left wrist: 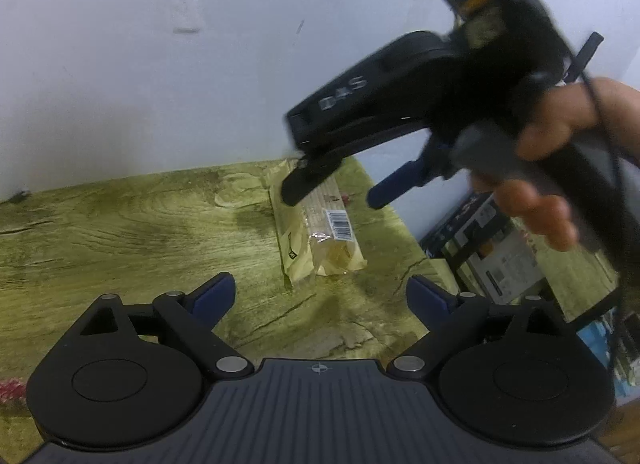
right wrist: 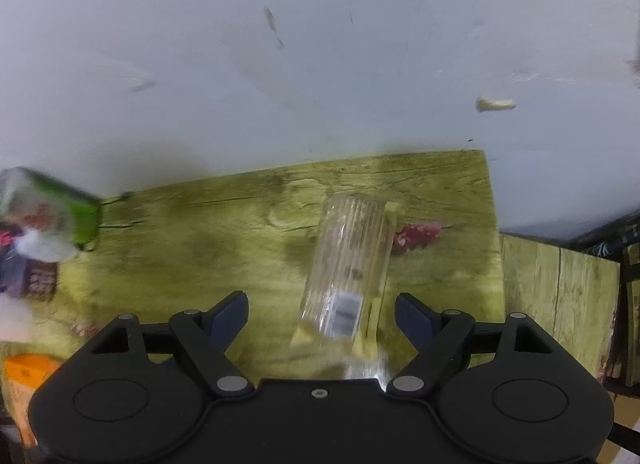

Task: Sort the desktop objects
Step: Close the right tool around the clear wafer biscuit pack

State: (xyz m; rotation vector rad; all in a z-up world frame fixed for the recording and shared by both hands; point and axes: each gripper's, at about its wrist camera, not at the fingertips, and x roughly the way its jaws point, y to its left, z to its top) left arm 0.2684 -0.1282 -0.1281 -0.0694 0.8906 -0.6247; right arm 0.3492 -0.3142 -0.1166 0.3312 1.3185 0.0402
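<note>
A clear plastic packet of thin wooden sticks with a barcode label point(left wrist: 320, 230) lies on the green wood-grain table point(left wrist: 120, 232). In the right wrist view the packet point(right wrist: 346, 264) lies between the open fingers of my right gripper point(right wrist: 322, 316), not gripped. In the left wrist view my right gripper point(left wrist: 332, 194) hangs above the packet's far end, fingers apart, held by a hand. My left gripper point(left wrist: 320, 296) is open and empty, just short of the packet's near end.
A green can point(right wrist: 60, 208), dark packets point(right wrist: 32, 276) and an orange packet point(right wrist: 28, 384) sit at the table's left. Boxes point(left wrist: 500, 256) stand beyond the table's right edge. A white wall runs behind the table. A wooden panel point(right wrist: 560, 304) stands right of it.
</note>
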